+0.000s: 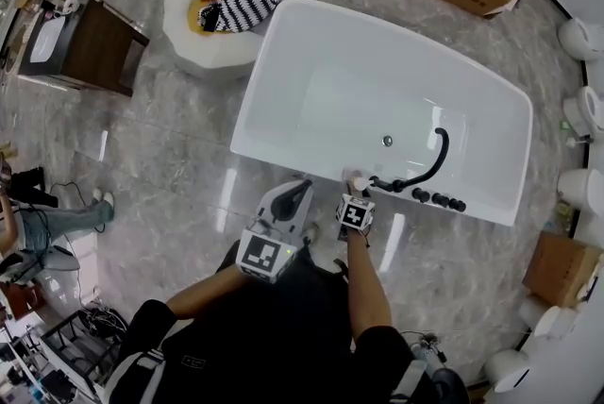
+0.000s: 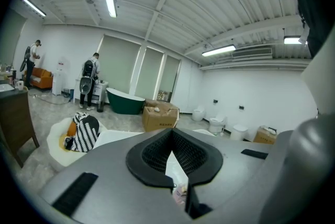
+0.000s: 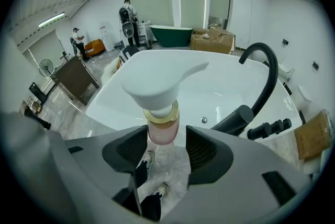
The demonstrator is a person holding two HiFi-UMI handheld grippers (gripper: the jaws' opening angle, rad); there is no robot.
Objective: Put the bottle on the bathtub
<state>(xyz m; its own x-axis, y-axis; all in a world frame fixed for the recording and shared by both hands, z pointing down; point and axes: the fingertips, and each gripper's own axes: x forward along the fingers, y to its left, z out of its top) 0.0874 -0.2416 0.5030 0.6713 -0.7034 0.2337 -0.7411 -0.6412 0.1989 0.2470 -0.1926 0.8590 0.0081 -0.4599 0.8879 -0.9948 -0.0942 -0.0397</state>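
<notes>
Pink plastic pump bottle with a white head and gold collar (image 3: 157, 87) sits upright between the jaws of the right gripper (image 3: 166, 129), clamped low on its body. Its base hangs just short of the white bathtub (image 1: 255, 124) rim at 6 o'clock, probably so it lands standing. The curved black tap (image 1: 425, 176) is at its 3 o'clock. The left gripper (image 2: 171, 139) waits at 9 o'clock, jaws closed and empty

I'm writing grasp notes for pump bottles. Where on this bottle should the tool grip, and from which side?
Probably best to grip the bottle on its round pink body, just below the gold collar, coming in level from the side. It is upright, and the wide white pump head overhangs, offering no parallel faces. The right tool holds it that way.
</notes>
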